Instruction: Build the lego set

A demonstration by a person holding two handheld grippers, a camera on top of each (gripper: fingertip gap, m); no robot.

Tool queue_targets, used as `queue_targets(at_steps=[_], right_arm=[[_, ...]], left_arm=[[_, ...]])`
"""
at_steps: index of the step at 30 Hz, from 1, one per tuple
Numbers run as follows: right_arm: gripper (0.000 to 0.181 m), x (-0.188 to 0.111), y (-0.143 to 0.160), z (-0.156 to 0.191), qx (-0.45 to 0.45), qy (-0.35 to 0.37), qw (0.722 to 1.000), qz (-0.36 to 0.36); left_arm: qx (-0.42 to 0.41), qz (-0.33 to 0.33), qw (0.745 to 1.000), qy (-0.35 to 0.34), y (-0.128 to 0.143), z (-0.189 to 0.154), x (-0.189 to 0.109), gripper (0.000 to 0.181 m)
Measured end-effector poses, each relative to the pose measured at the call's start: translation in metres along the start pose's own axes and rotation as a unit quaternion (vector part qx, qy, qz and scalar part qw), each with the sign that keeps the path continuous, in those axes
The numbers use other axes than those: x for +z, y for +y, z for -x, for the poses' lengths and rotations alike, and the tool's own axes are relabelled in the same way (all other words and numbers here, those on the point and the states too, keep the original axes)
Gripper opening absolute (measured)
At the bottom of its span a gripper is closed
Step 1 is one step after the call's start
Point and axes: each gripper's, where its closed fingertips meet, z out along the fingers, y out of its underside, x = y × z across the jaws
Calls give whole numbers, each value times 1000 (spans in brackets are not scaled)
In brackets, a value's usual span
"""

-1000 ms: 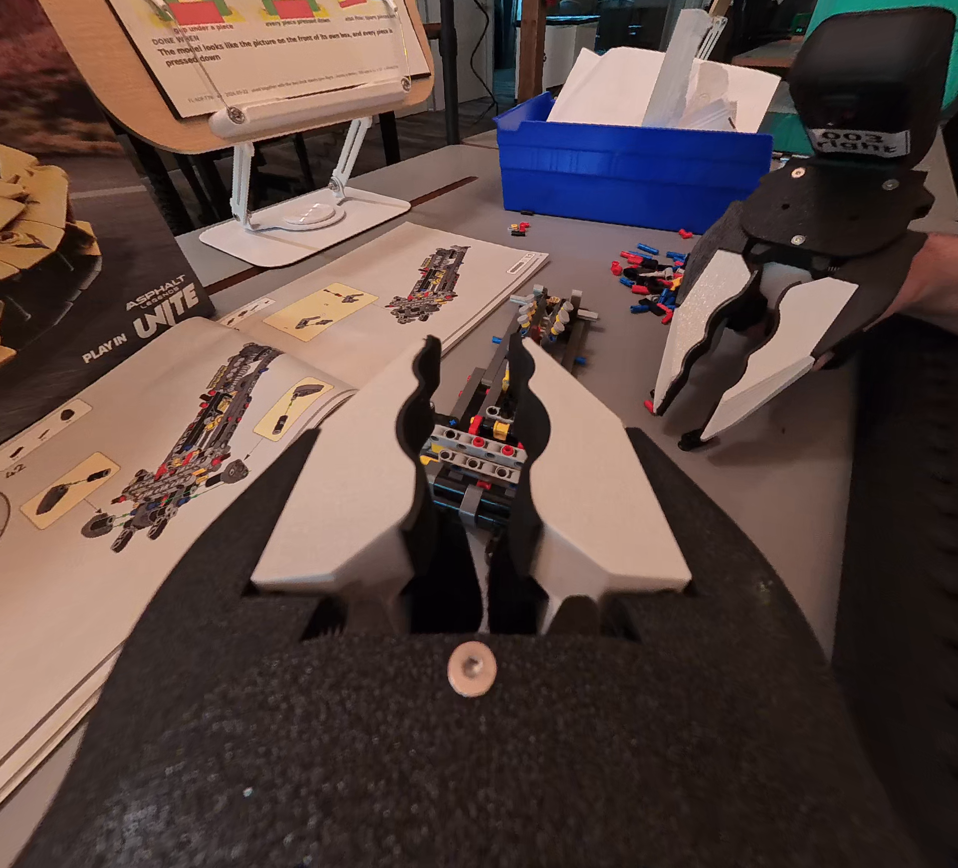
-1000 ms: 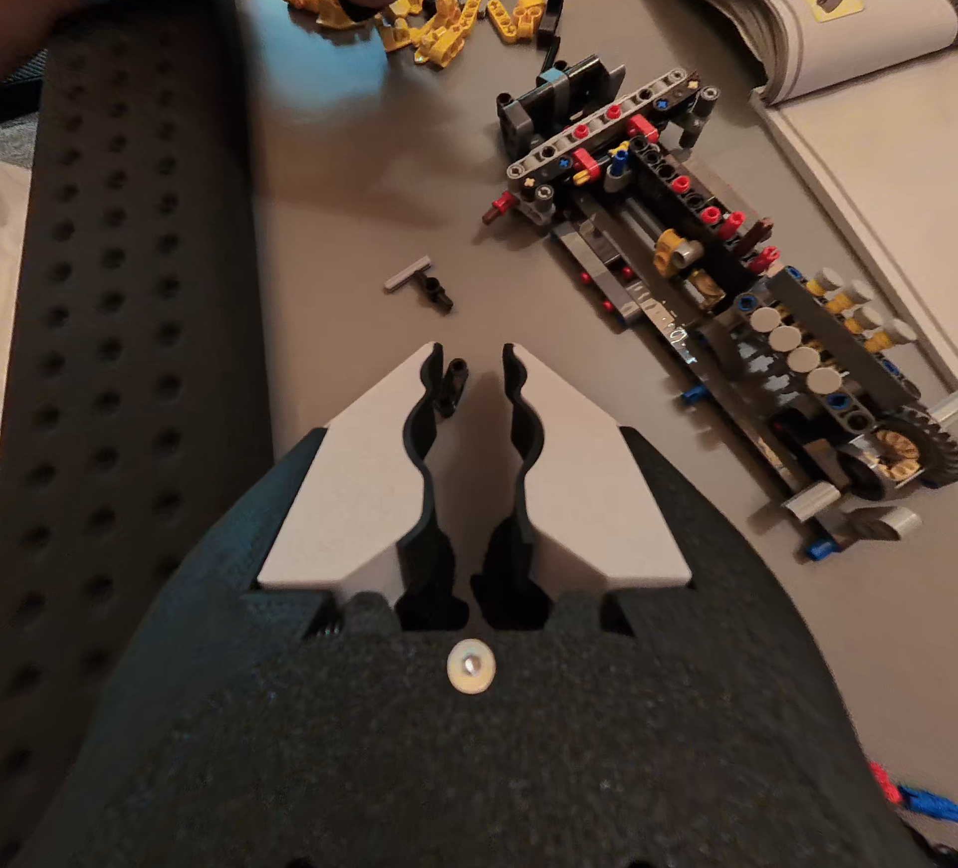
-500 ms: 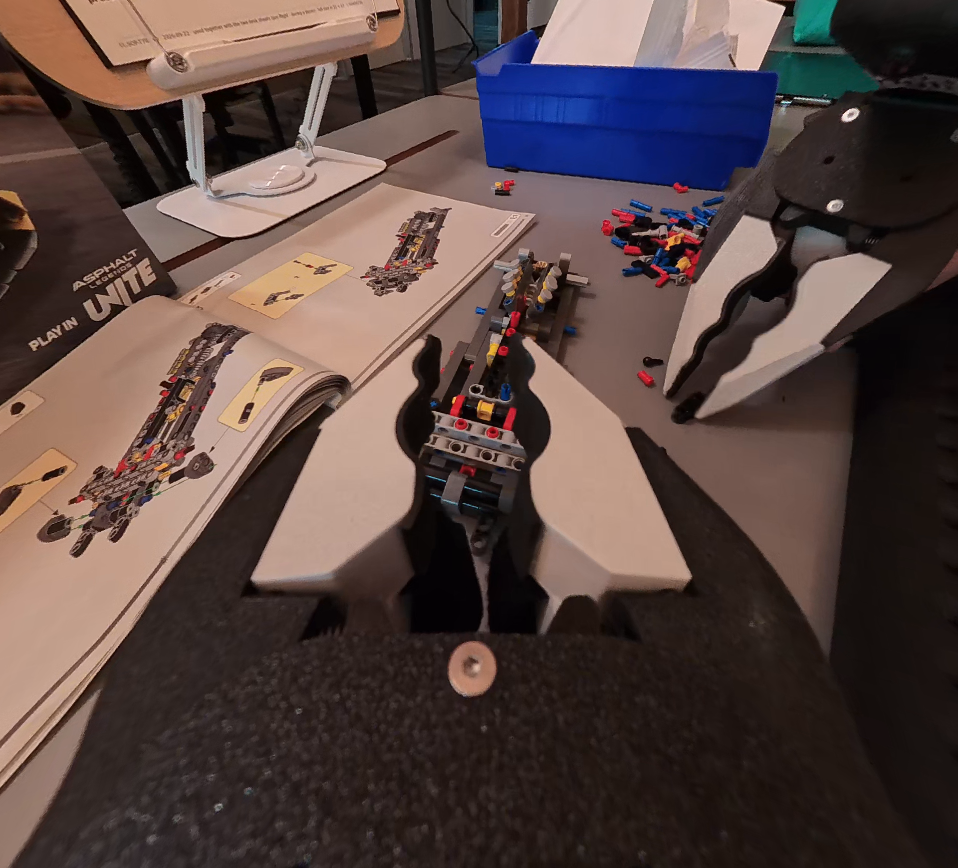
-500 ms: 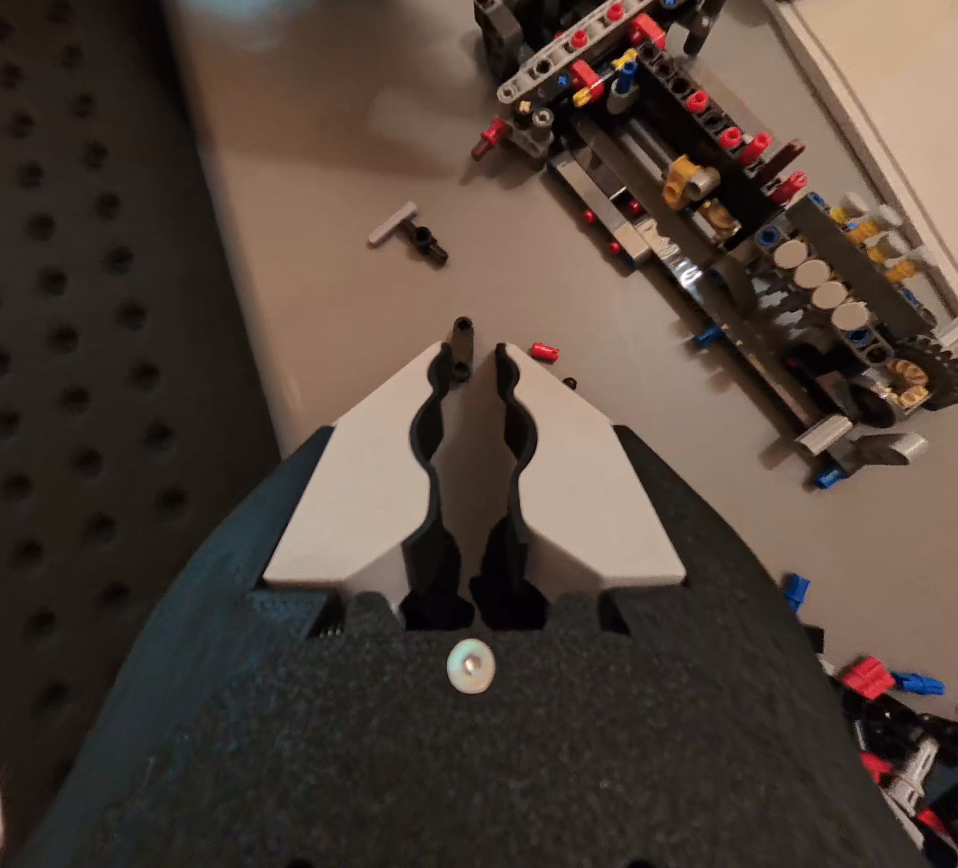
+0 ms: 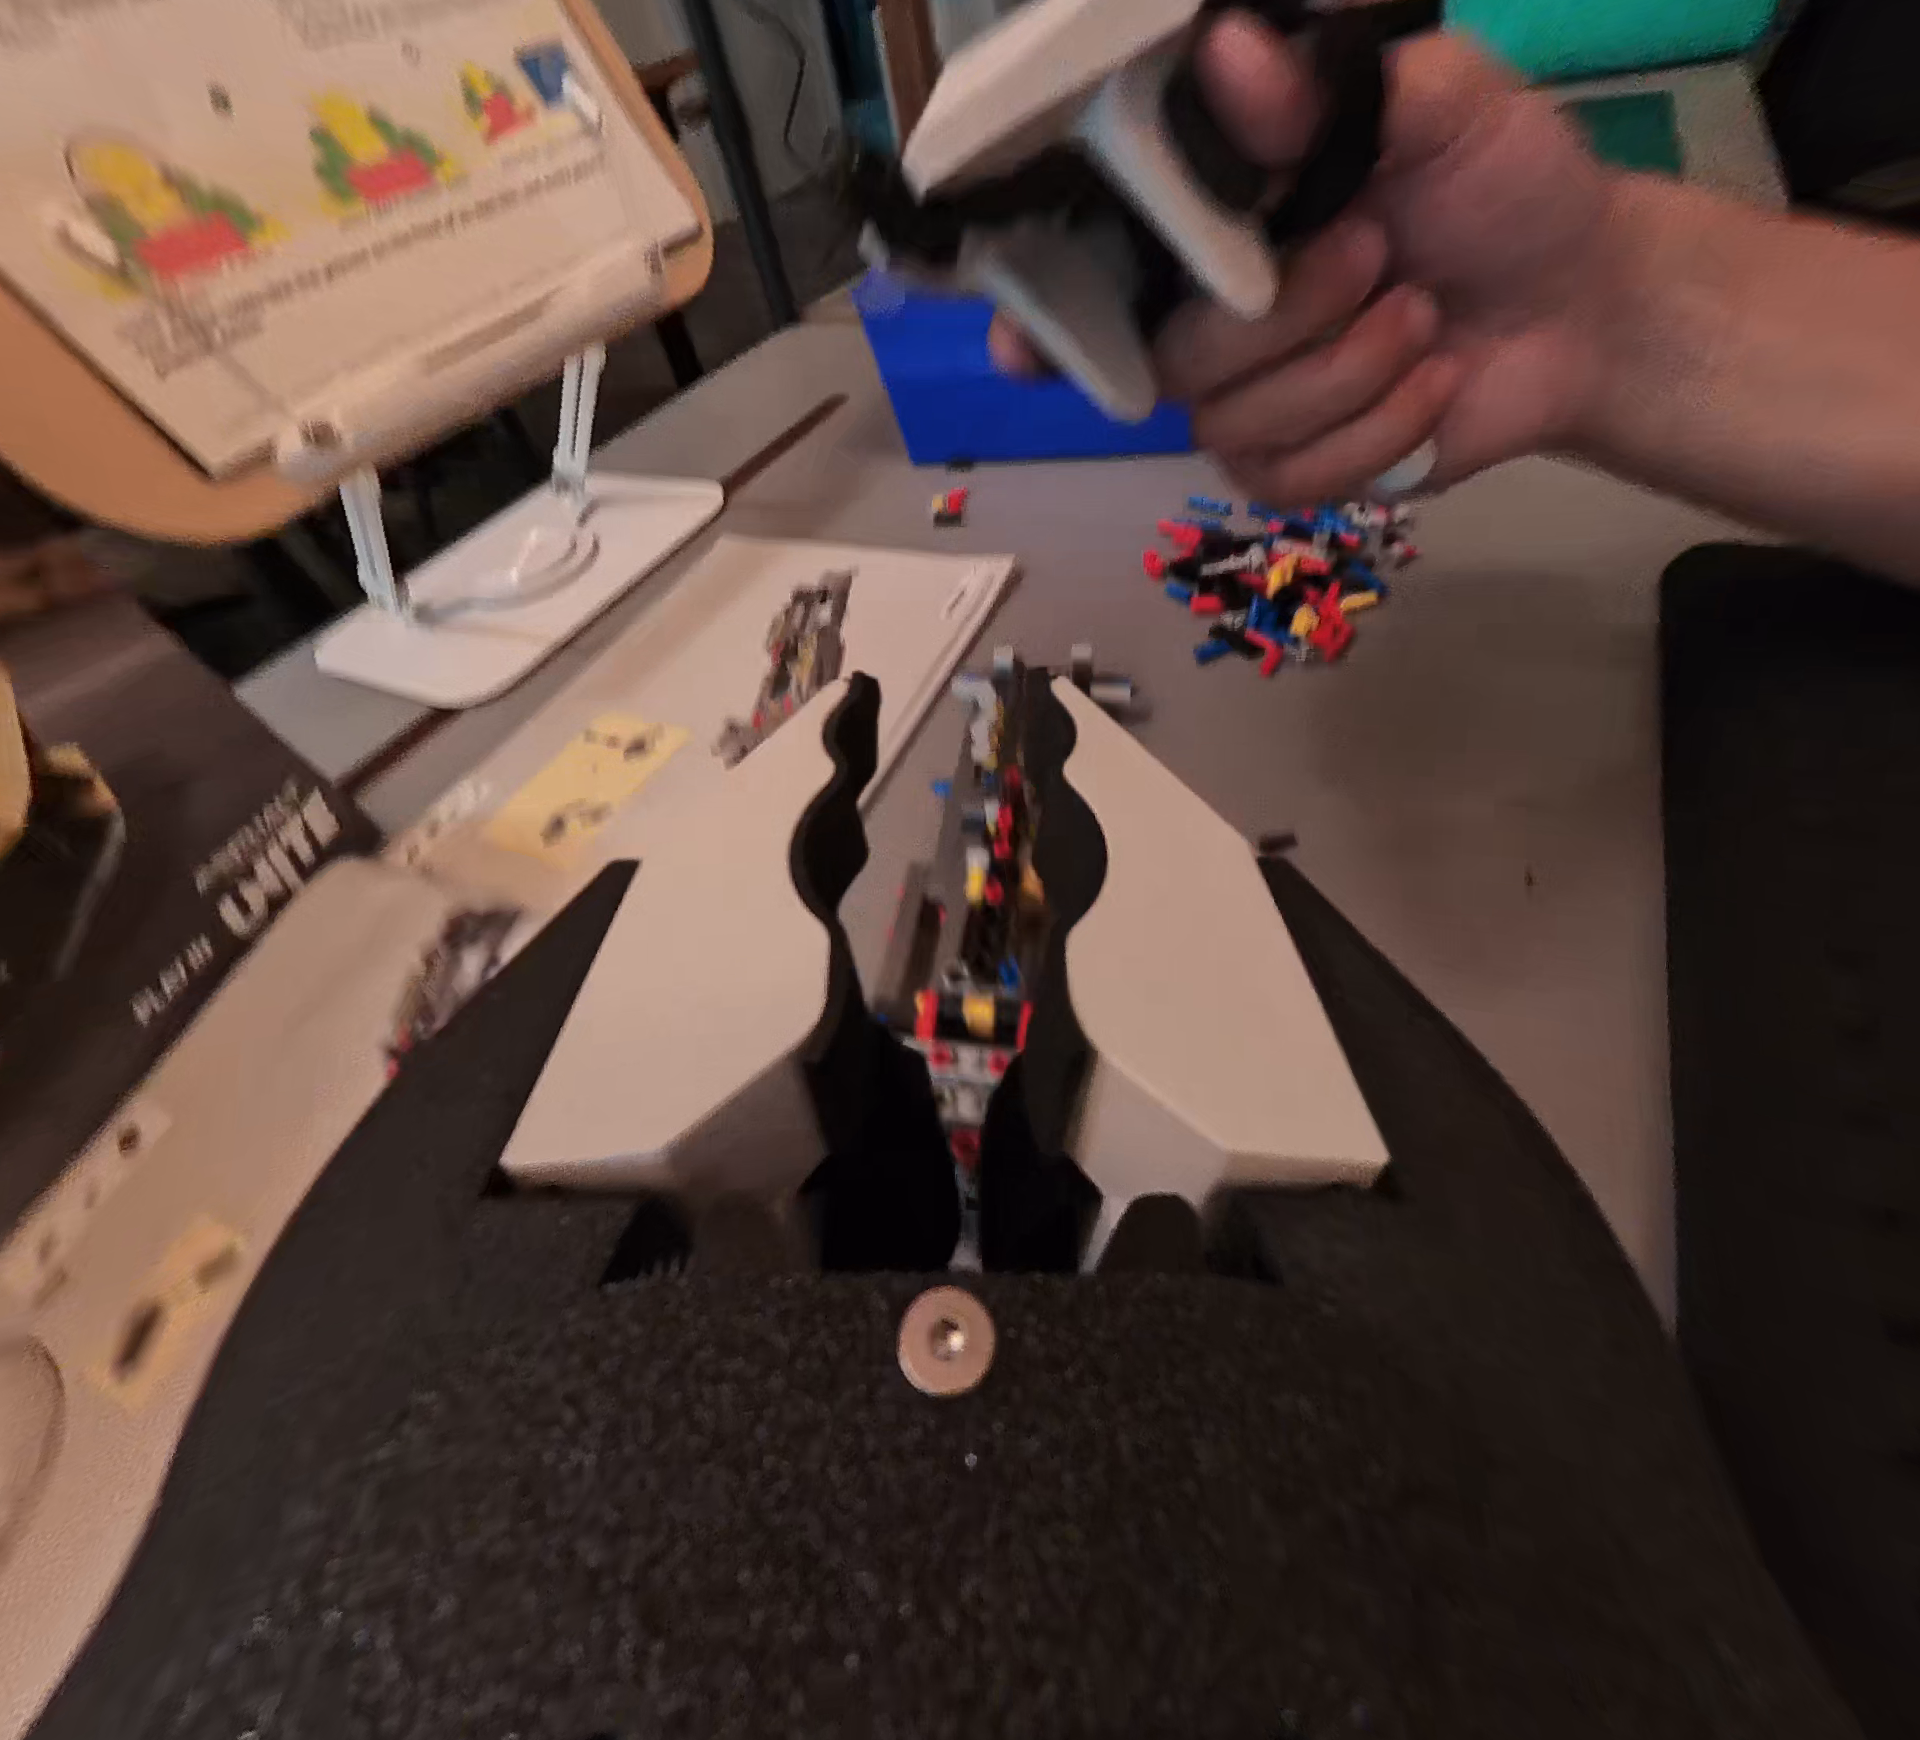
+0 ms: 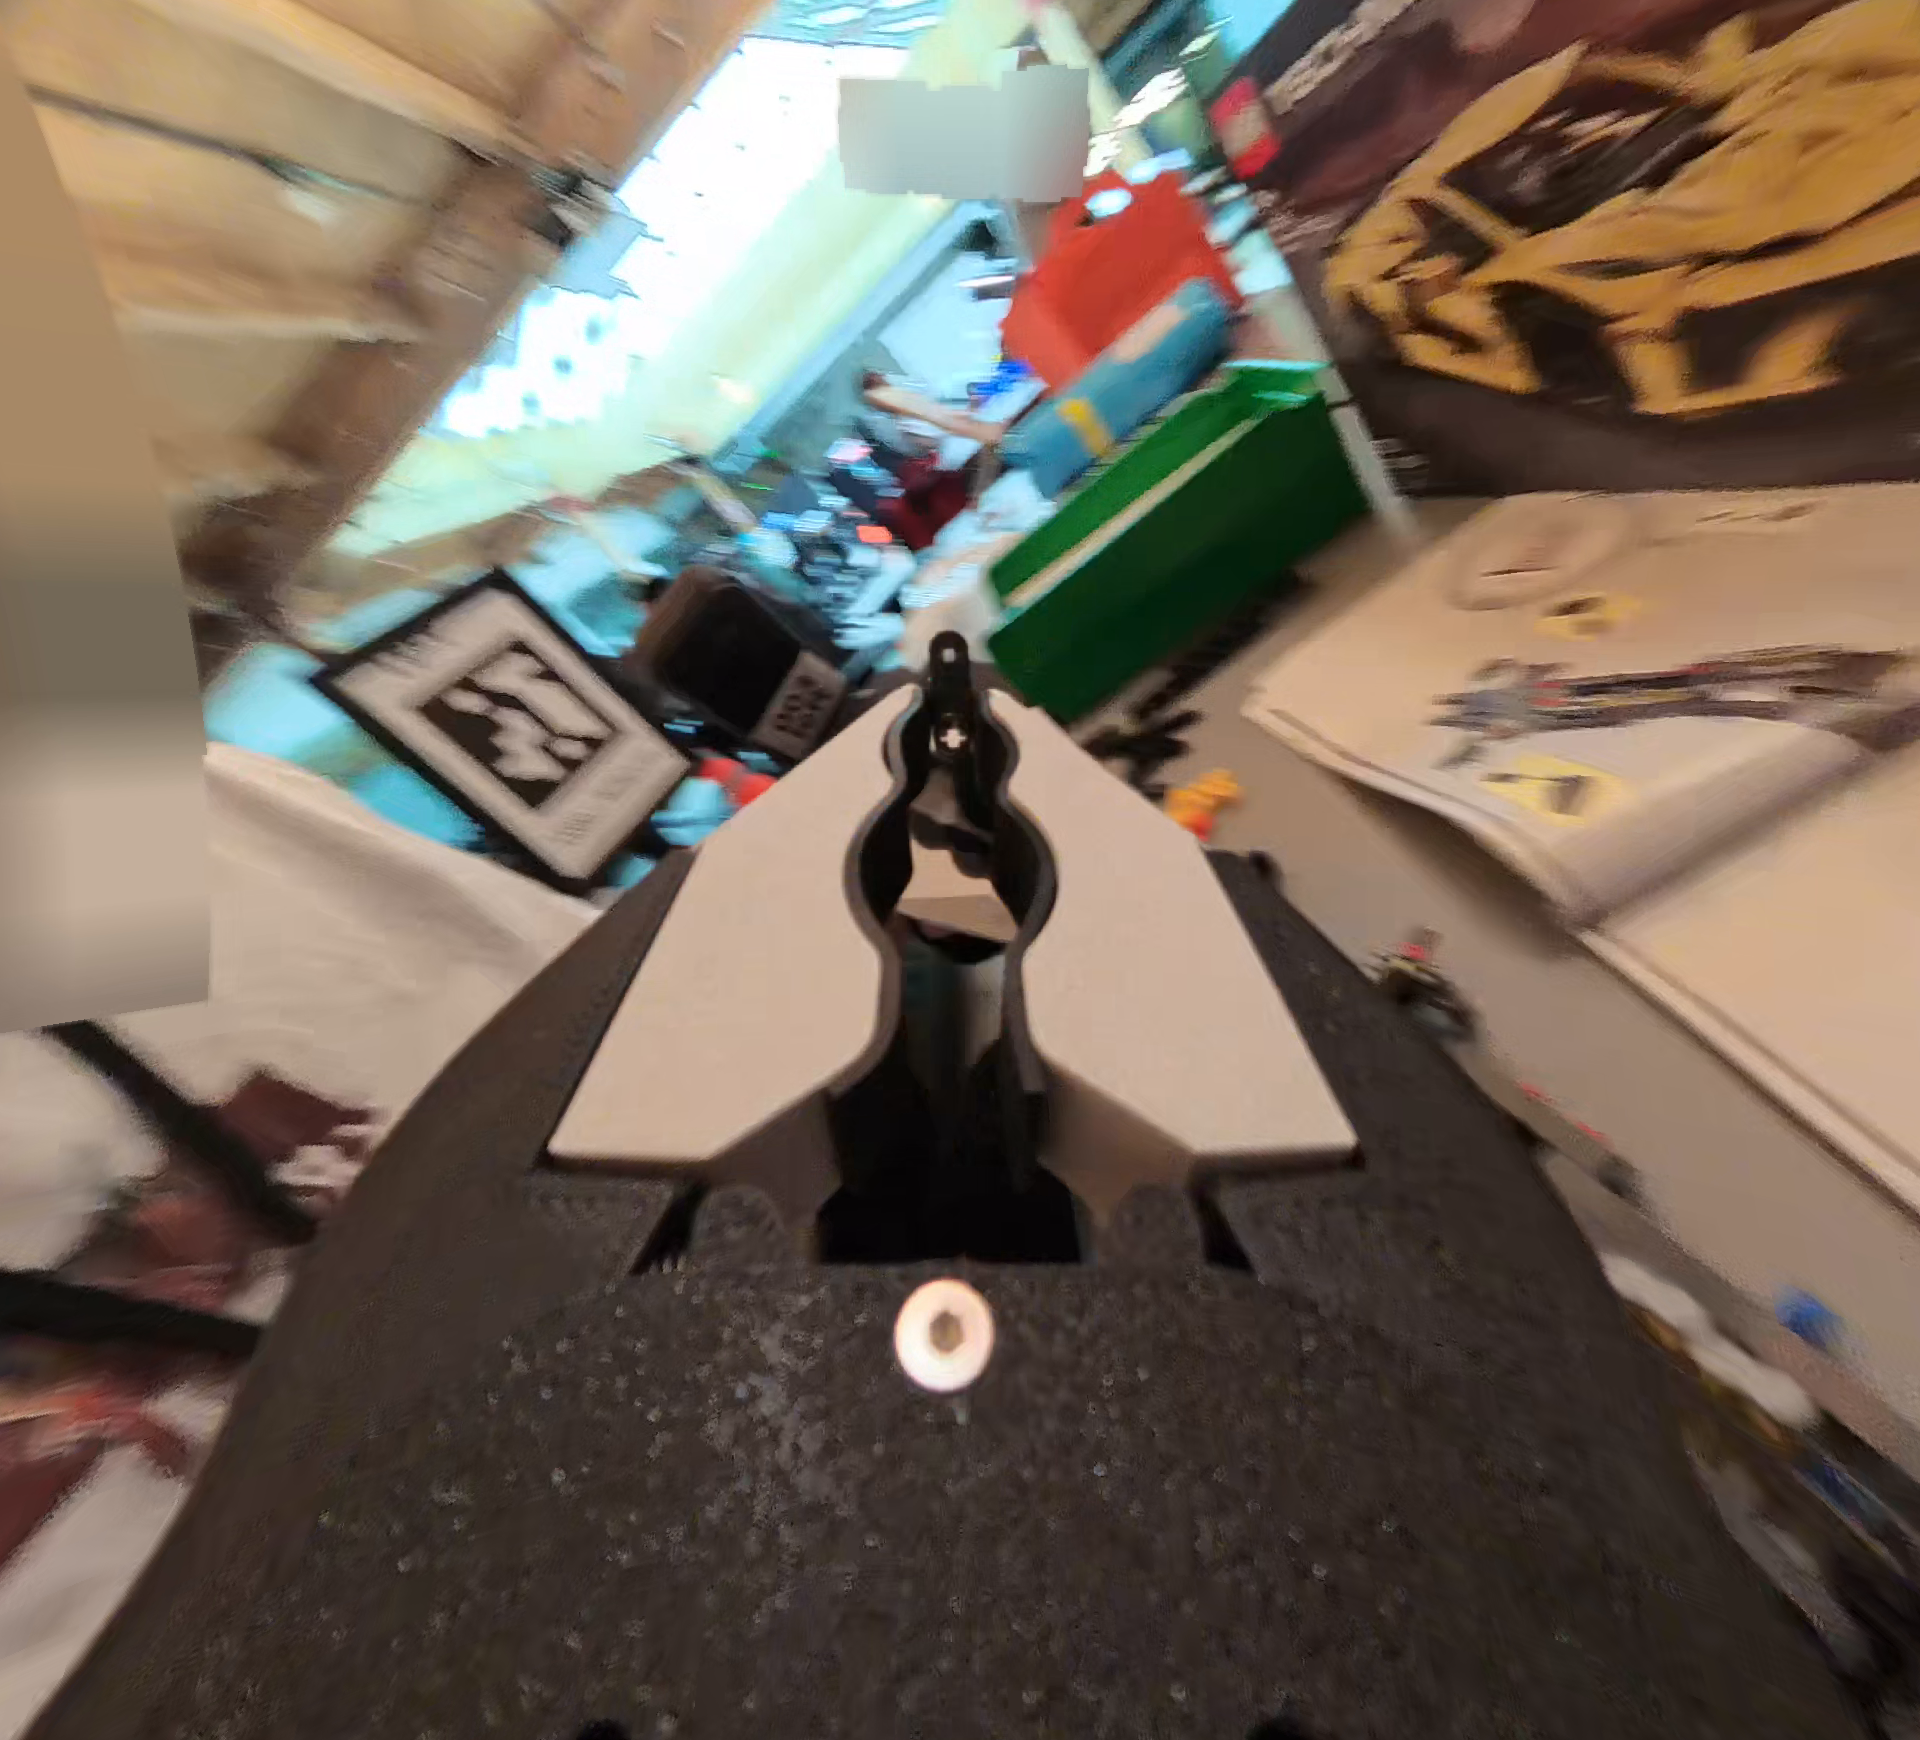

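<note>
The long grey and black Lego chassis (image 5: 977, 901) with red, yellow and blue pins runs away from me between the fingers of my left gripper (image 5: 956, 703). The jaws close on its near end, and its far end reaches past the fingertips over the grey table (image 5: 1455, 807). My right gripper (image 6: 948, 703) is lifted high off the table and shut on a small black pin (image 6: 948, 664) that sticks out past its tips. In the left wrist view the right gripper (image 5: 1081, 236) shows blurred at the top, held by a hand (image 5: 1403, 288).
The open instruction booklet (image 5: 831, 630) lies left of the chassis and also shows in the right wrist view (image 6: 1610, 755). The set's box (image 6: 1662, 184), a sheet on a stand (image 5: 312, 184), a blue bin (image 5: 987, 412), a pile of small pieces (image 5: 1278, 578) and a black mat (image 5: 1787, 859) surround the work area. Left tips to right tips: about 7 centimeters.
My right gripper closed on the black pin on the table and swung up high into the air. My left gripper stayed on the chassis while its view tilted upward.
</note>
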Motion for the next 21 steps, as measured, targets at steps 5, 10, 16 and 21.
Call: queue_targets(at_steps=[5, 10, 16, 21], right_arm=[[6, 5, -16, 9, 125, -185, 974, -32], [6, -2, 20, 11, 200, -244, 949, 9], [6, 9, 55, 21, 247, -266, 927, 98], [6, 16, 71, 27, 254, -264, 920, 138]], left_arm=[[-19, -72, 984, 161, -57, -3, 1, 44], [-141, -160, 932, 294, -66, -14, -18, 42], [-109, -148, 940, 286, -48, -25, -26, 33], [-77, -123, 942, 301, -38, -37, -29, 24]])
